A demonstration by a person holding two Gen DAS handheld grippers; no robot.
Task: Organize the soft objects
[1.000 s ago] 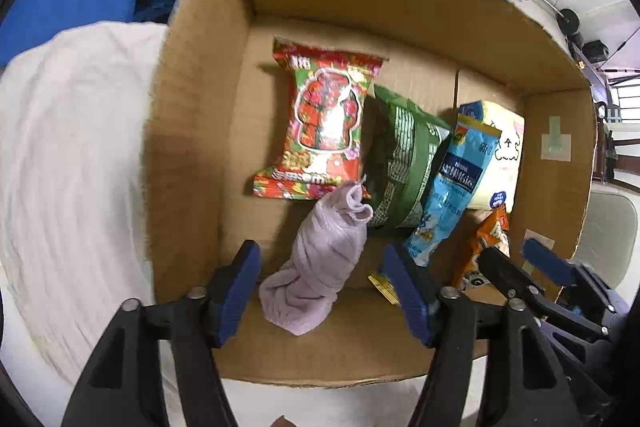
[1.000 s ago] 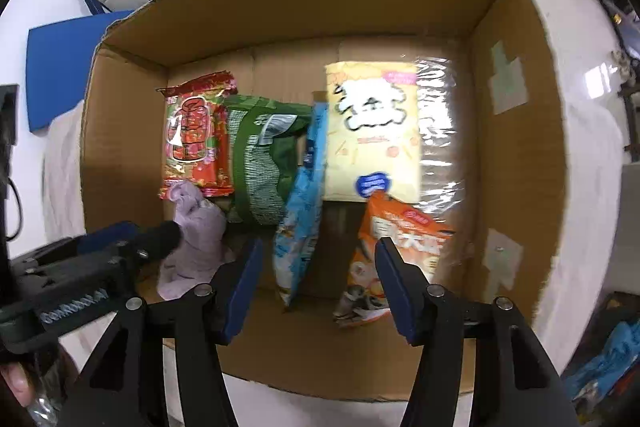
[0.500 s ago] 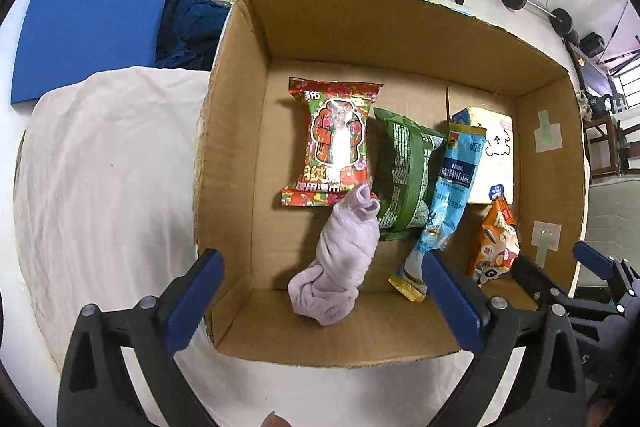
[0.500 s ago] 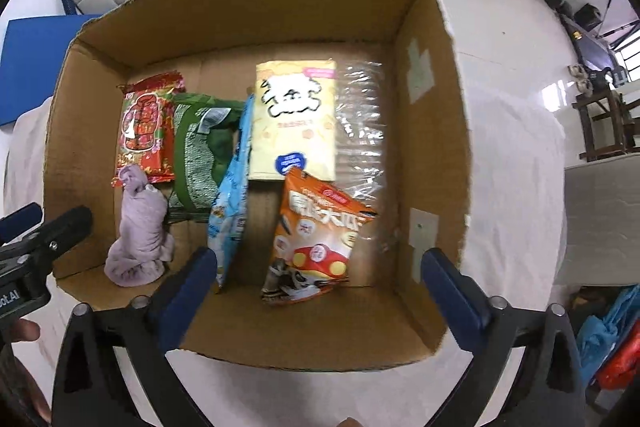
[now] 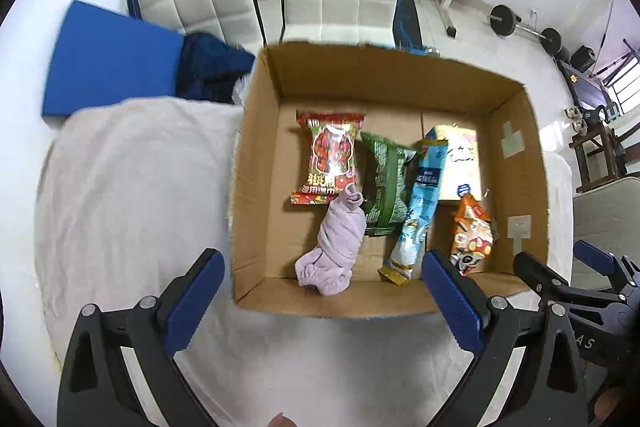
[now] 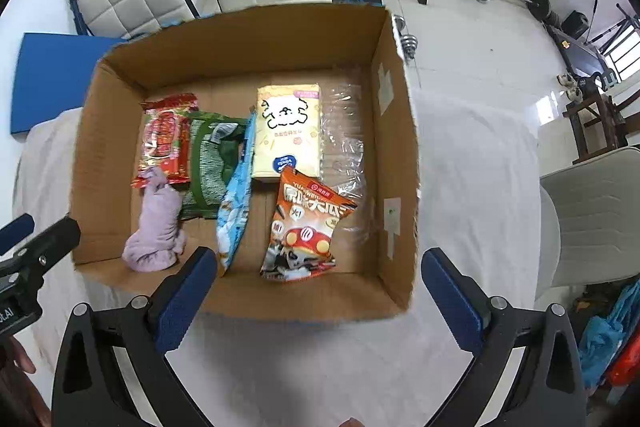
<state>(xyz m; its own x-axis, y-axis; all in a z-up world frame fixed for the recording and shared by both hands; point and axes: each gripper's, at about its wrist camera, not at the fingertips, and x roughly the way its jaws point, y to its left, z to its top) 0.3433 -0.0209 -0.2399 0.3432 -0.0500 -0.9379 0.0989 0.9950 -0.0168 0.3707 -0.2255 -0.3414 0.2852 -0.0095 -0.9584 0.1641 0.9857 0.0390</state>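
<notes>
Inside corrugated cardboard box (image 5: 260, 163): twisted lilac cloth (image 5: 338, 241), crinkly packets

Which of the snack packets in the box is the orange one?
The orange packet with a cartoon car, lying nearest the box's taped right wall; the others are red, green, blue and yellow.

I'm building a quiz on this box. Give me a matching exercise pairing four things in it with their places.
Things:
1. red packet
2. lilac cloth
3. orange packet
4. yellow pack

Places:
A. near right of the box
B. far left
C. far, beside clear plastic
D. near left

Pairs: 1-B, 2-D, 3-A, 4-C
</notes>
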